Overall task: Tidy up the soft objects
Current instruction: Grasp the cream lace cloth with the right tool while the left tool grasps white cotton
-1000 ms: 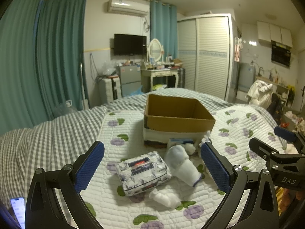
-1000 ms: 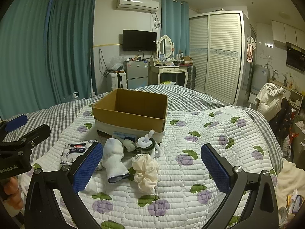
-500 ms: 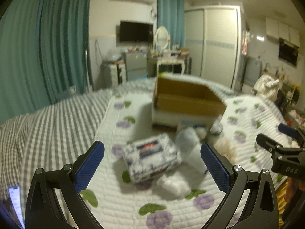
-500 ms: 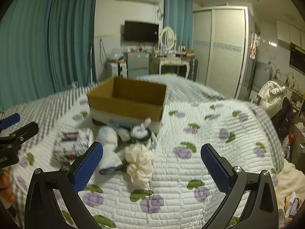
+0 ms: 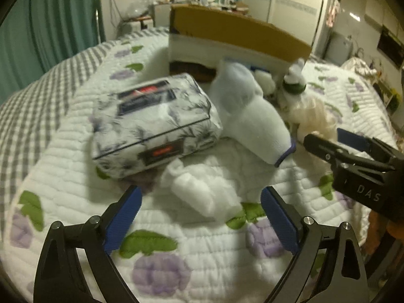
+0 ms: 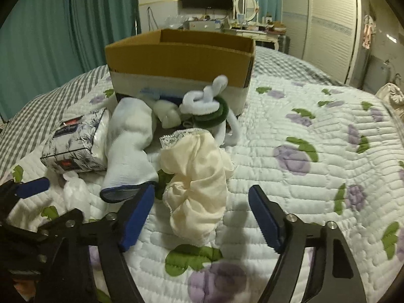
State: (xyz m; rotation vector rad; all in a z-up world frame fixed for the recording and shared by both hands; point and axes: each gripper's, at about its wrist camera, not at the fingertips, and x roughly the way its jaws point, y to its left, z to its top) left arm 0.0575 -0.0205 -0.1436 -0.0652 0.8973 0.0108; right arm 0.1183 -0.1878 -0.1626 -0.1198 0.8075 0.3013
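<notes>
Both tongs are dropping toward the quilt (image 6: 315, 116) compared with a second ago, when the room's far wall filled both views. Left gripper (image 5: 200, 208) is hovering with its jaws narrowing slightly around a small white crumpled cloth (image 5: 199, 189), pads not pressing on it. Right gripper (image 6: 202, 210) is closing its jaws, once spread wide, on either side of the cream scrunchie (image 6: 197, 179), not yet touching it. Lying at about ten o'clock from the scrunchie is a white sock (image 6: 131, 146), and the floral tissue pack (image 5: 154, 123) is sitting at eleven o'clock from the crumpled cloth. At twelve o'clock beyond the pile, the cardboard box (image 6: 179, 55) is now looming much nearer, with a white-and-green plush (image 6: 207, 103) leaning at its foot.
</notes>
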